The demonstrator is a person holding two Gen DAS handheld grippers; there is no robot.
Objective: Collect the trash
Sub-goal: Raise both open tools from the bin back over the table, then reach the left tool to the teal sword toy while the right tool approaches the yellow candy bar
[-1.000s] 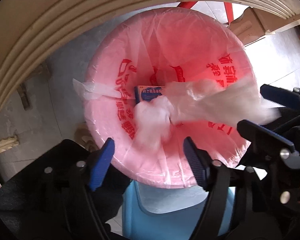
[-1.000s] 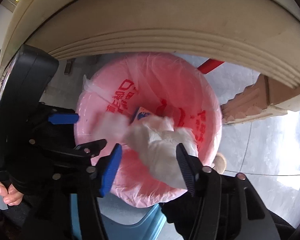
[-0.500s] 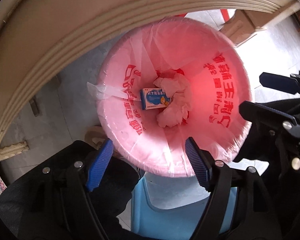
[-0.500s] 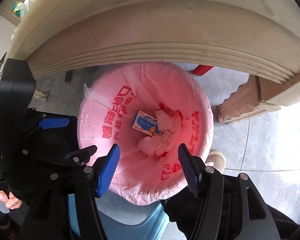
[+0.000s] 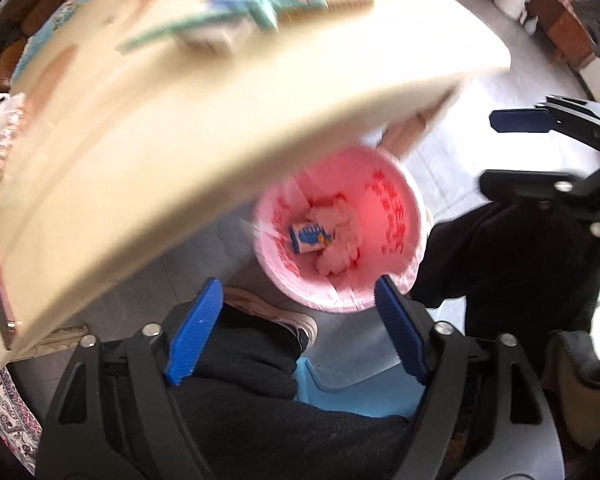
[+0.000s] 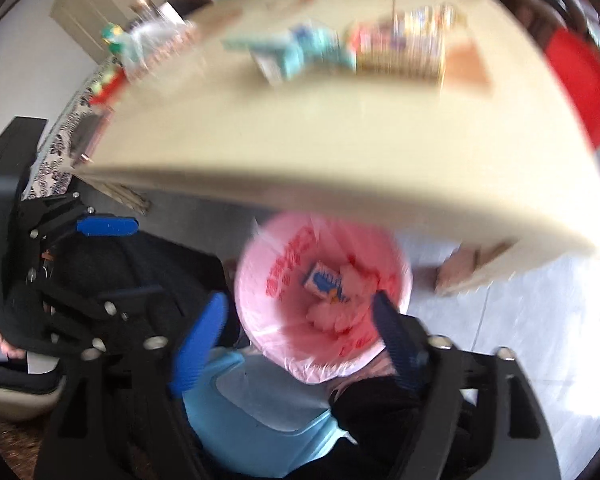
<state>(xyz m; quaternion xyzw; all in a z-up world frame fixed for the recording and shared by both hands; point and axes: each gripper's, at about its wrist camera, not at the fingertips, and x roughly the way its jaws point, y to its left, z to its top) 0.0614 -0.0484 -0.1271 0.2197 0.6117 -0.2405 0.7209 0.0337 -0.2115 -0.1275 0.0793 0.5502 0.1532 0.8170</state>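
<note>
Left jaws: the left gripper (image 5: 298, 326) is hanging spread wide and empty, blue pads well apart, nothing between them.
Right jaws: the right gripper (image 6: 296, 338) is likewise gaping and carrying nothing.
Between the jaws: the round bin lined with a pink printed plastic bag (image 5: 396, 264) is sitting below and beyond both pairs, on the floor at the edge of the cream-coloured surface (image 5: 172, 168).
Trash so far: a small blue-and-white cardboard box (image 5: 310, 237) is lying at the bottom of the bag, touching a crumpled white tissue wad (image 5: 340, 240) just beside it.
Step in hand: by my reading, a drop is done and both grippers are sitting high, looking for the next piece.
Still out there: blurred teal-and-white packaging (image 6: 300, 54) and a colourful flat packet (image 6: 400, 52) are lying on top of the surface, well apart from the jaws; whether they count as trash, I cannot tell.
Next move: reaching up over the edge, closing on one item, bringing it above the bag.
Underfoot: a light blue plastic stool (image 6: 260, 412) is showing below.
</note>
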